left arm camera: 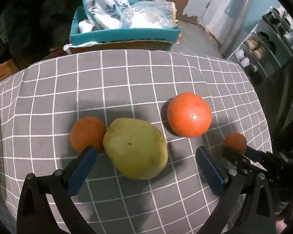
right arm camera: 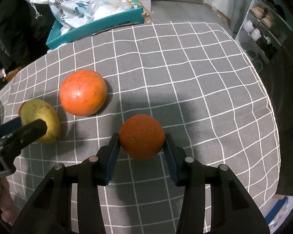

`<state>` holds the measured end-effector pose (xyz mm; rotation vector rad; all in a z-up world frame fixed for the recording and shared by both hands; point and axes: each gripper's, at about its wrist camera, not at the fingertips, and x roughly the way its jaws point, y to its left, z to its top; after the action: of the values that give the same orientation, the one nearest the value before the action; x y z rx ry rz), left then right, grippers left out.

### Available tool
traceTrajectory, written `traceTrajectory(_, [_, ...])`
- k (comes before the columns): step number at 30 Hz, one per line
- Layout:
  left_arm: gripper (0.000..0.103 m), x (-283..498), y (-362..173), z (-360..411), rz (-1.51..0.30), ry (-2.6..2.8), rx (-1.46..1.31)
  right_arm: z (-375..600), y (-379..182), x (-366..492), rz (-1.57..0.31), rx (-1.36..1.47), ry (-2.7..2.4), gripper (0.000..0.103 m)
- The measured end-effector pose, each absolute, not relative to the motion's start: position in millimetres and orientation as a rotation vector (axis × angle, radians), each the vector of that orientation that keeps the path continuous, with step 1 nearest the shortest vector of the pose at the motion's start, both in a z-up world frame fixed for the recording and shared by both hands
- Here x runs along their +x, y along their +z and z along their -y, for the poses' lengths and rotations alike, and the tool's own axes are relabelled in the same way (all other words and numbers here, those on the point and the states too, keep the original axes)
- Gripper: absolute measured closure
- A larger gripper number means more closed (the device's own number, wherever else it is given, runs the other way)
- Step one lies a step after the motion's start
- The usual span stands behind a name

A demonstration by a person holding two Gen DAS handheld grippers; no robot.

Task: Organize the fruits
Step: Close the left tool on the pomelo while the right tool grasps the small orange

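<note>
On the gray cloth (right arm camera: 185, 78) with its white grid, the right gripper (right arm camera: 141, 142) clamps a small orange (right arm camera: 141, 139), pebbly-skinned and round, between blue pads. Beside it sit a glossy big orange (right arm camera: 83, 95) and a matte yellow-green pear (left arm camera: 135, 148). The left gripper (left arm camera: 146, 154) stands wide astride the pear without touching it. Only the left wrist view plainly shows the dull third orange (left arm camera: 87, 133) touching the pear's far side.

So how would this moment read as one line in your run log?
right gripper: shut on small orange | left gripper: open over green fruit | big orange: on checked cloth
</note>
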<state>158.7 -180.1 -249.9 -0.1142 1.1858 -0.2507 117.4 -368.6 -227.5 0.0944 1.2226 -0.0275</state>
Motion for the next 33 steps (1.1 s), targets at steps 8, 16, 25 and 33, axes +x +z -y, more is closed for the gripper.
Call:
traceTrajectory(8, [0.012,159,-255,190,-1.195,-0.235,-0.069,374,-229,119,-1.228,0.117,-0.035,0.059])
traceTrajectory(16, [0.026,154,-257,178,-1.211,-0.197,-0.133,370,-229,120,-1.229,0.115,-0.025,0.059])
traceTrajectory(25, [0.04,154,-265,169,-1.237,-0.18,-0.197,373,-229,118,-1.229,0.118,-0.026,0.059])
traceTrajectory(33, [0.033,165,-278,167,-1.282,-0.192,-0.256,371,-228,116,-1.228,0.113,-0.016,0.059])
